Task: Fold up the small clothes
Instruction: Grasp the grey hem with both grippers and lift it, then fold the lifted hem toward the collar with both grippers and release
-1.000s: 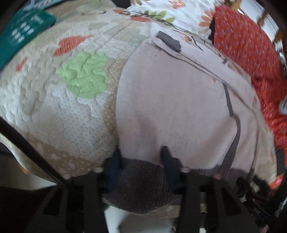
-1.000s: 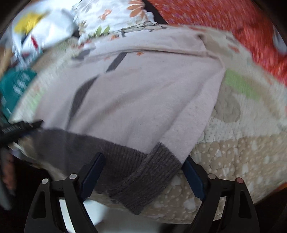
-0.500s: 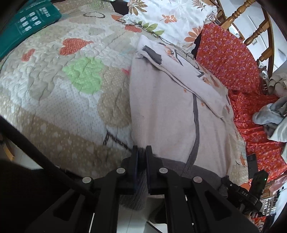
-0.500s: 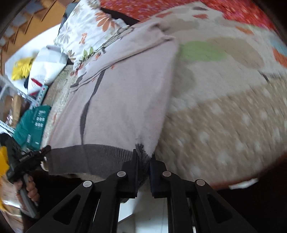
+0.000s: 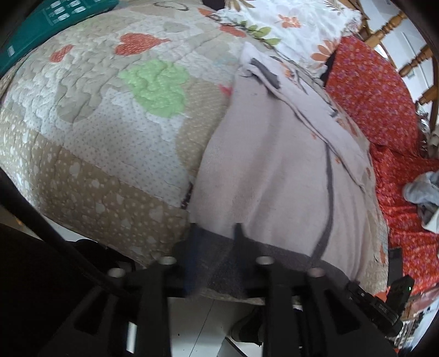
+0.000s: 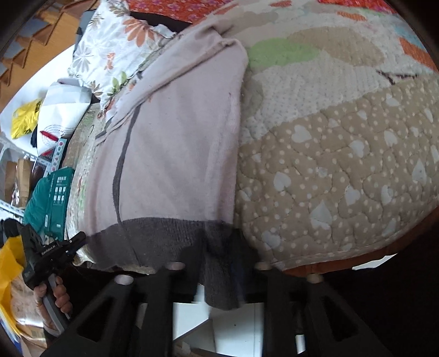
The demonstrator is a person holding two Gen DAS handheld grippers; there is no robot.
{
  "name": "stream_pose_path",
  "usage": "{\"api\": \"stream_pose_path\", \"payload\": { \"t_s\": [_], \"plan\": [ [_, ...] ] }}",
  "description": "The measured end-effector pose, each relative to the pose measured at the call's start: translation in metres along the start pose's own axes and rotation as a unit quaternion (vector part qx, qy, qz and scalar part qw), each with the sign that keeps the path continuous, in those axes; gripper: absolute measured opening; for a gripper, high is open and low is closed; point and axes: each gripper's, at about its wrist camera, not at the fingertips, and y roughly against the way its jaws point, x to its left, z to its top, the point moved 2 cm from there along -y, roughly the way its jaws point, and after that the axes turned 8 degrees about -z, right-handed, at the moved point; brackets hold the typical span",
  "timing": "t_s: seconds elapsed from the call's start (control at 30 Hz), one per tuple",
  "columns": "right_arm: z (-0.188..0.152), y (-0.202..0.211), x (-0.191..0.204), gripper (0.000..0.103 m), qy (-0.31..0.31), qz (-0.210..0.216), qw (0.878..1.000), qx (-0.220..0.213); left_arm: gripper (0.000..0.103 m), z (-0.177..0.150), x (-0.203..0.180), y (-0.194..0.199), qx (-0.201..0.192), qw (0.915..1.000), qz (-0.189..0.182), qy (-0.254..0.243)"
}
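Observation:
A pale lilac sweater with a dark grey ribbed hem lies flat on the patchwork quilt, its hem at the bed's near edge. My left gripper straddles the hem's left corner. Its jaws are opening, with the knit loose between them. In the right wrist view the sweater runs away from me. My right gripper stands over the hem's right corner, jaws opening, and the grey knit hangs between the blurred fingers. A hand holds the left gripper at the far left.
A floral pillow lies at the head of the bed beside a red flowered cloth. Grey clothes sit on that cloth. A green box rests on the quilt's far side. White floor shows below the bed edge.
Half a second ago both grippers were shut on the hem's corners. Both pairs of jaws have since parted and the hem lies slack at the bed edge.

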Motion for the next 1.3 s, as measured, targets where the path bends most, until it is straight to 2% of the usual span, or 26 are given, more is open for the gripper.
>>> {"api": "stream_pose_path", "payload": {
  "t_s": [0.03,0.1,0.27,0.33,0.47,0.5,0.53,0.57,0.6,0.63,0.67,0.8,0.97,1.1,1.2,1.3],
  "plan": [
    [0.001,-0.001,0.000,0.049,-0.004,0.013,1.000,0.000,0.044,0.001,0.002,-0.001,-0.004,1.0000,0.004,0.004],
    [0.000,0.000,0.002,0.053,-0.001,0.018,1.000,-0.005,0.049,0.003,0.007,-0.006,-0.005,0.9999,0.012,0.010],
    [-0.002,-0.004,0.012,0.054,0.024,-0.008,1.000,-0.011,0.051,-0.001,0.014,-0.030,0.027,0.9995,0.011,0.013],
    [-0.004,-0.006,0.015,0.054,0.038,-0.021,0.999,-0.014,0.055,-0.004,0.013,-0.034,0.029,0.9995,0.011,0.009],
    [-0.009,-0.009,0.020,0.056,0.051,-0.034,0.998,-0.016,0.055,-0.012,0.005,-0.040,0.043,0.9989,0.011,-0.015],
    [-0.011,-0.010,0.020,0.056,0.051,-0.034,0.998,-0.016,0.052,-0.014,0.002,-0.043,0.049,0.9985,0.013,-0.021],
    [-0.013,-0.011,0.021,0.056,0.054,-0.034,0.998,-0.015,0.040,-0.017,0.000,-0.045,0.055,0.9980,0.014,-0.027],
    [-0.015,-0.011,0.022,0.055,0.058,-0.034,0.998,-0.013,0.032,-0.018,-0.002,-0.046,0.060,0.9976,0.014,-0.033],
    [-0.016,-0.012,0.023,0.045,0.062,-0.035,0.997,-0.012,0.018,-0.018,-0.004,-0.047,0.065,0.9971,0.012,-0.037],
    [-0.017,-0.013,0.025,0.016,0.067,-0.038,0.997,-0.010,0.009,-0.018,-0.006,-0.046,0.066,0.9969,0.009,-0.040],
    [-0.017,-0.014,0.026,0.009,0.072,-0.036,0.997,-0.003,0.007,-0.017,-0.008,-0.044,0.067,0.9969,0.002,-0.041],
    [-0.009,-0.002,0.027,0.009,0.066,0.000,0.998,0.000,0.007,-0.008,-0.014,-0.020,0.050,0.9974,-0.046,-0.025],
    [0.023,0.043,0.047,0.009,0.090,0.038,0.994,-0.045,0.007,0.024,-0.027,0.008,0.013,0.9952,-0.096,-0.012],
    [0.059,0.061,0.070,0.009,0.101,0.058,0.991,-0.068,0.007,0.065,-0.049,0.013,-0.017,0.9939,-0.106,-0.026],
    [0.094,0.067,0.091,0.009,0.114,0.050,0.988,-0.094,0.007,0.102,-0.069,0.007,-0.036,0.9929,-0.103,-0.046],
    [0.129,0.063,0.101,0.009,0.104,0.049,0.988,-0.103,0.007,0.134,-0.084,-0.004,-0.047,0.9923,-0.101,-0.055]
  ]
}}
